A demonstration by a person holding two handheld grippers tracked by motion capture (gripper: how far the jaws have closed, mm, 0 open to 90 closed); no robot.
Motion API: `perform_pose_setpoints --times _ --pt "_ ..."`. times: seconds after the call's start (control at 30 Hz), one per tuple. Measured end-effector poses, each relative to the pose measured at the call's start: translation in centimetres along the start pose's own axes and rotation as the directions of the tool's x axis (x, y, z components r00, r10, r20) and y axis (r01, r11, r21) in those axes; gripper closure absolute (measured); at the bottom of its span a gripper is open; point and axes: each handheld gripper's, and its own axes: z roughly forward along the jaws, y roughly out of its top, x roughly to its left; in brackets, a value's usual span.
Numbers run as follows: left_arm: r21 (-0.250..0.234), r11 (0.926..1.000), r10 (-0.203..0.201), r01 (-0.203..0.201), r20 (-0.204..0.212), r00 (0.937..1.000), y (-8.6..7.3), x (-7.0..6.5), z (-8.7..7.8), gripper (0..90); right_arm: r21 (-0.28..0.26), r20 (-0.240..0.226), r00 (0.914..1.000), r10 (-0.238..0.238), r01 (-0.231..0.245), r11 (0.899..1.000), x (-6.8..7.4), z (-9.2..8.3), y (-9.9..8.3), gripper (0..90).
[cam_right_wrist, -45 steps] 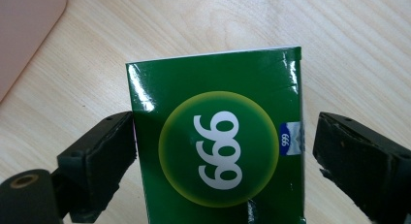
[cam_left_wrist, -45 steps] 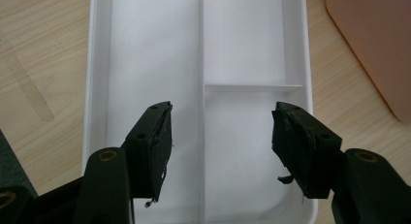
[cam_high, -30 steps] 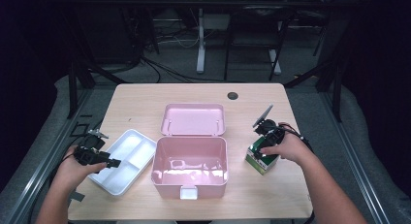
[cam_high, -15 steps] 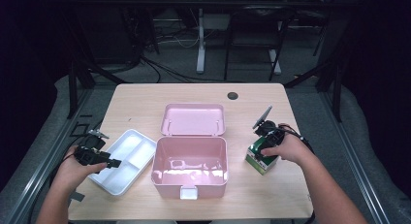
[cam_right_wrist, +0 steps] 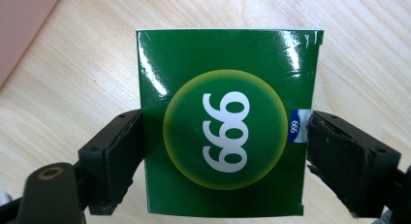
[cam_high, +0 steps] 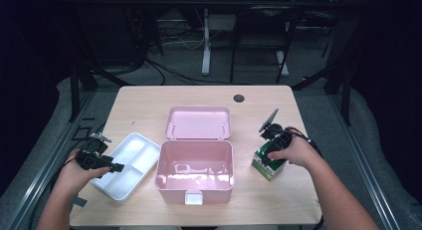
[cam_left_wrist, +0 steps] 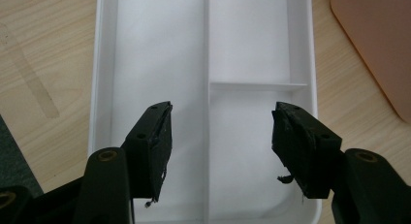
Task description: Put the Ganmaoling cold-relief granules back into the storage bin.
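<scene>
Right gripper (cam_right_wrist: pixel 224 151) clamps the green 999 box (cam_right_wrist: pixel 228 122) by its sides, on the table right of the open pink case (cam_high: pixel 195 165). Left gripper (cam_left_wrist: pixel 220 141) hangs wide over the white divided tray (cam_left_wrist: pixel 109 64). Grasp looks made; next comes lifting it clear of the case wall.

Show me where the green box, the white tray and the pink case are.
green box (cam_right_wrist: pixel 225 122), right gripper view, on the yellow circle on its face
white tray (cam_left_wrist: pixel 155 54), left gripper view, on the floor of its long compartment
pink case (cam_high: pixel 194 187), high view, on its front wall
</scene>
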Motion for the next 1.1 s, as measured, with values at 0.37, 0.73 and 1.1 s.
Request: perform_pose_setpoints --times 0.37,0.73,1.1 --pt "-0.002 1.0 0.002 -0.002 -0.001 1.0 0.0 0.0 -0.1 40.0 -0.007 0.005 0.9997 -0.023 0.023 1.0 0.5 -1.0 0.3 15.8" --pt "-0.002 1.0 0.004 -0.004 0.003 1.0 0.0 -0.1 -0.1 40.0 -0.009 0.015 0.9989 -0.044 0.044 0.999 1.3 -3.0 0.8 15.8" --pt "-0.003 1.0 0.002 -0.002 0.002 1.0 0.0 -0.1 -0.1 40.0 -0.02 0.011 0.9978 -0.065 0.066 0.998 1.8 -5.4 1.1 15.8"
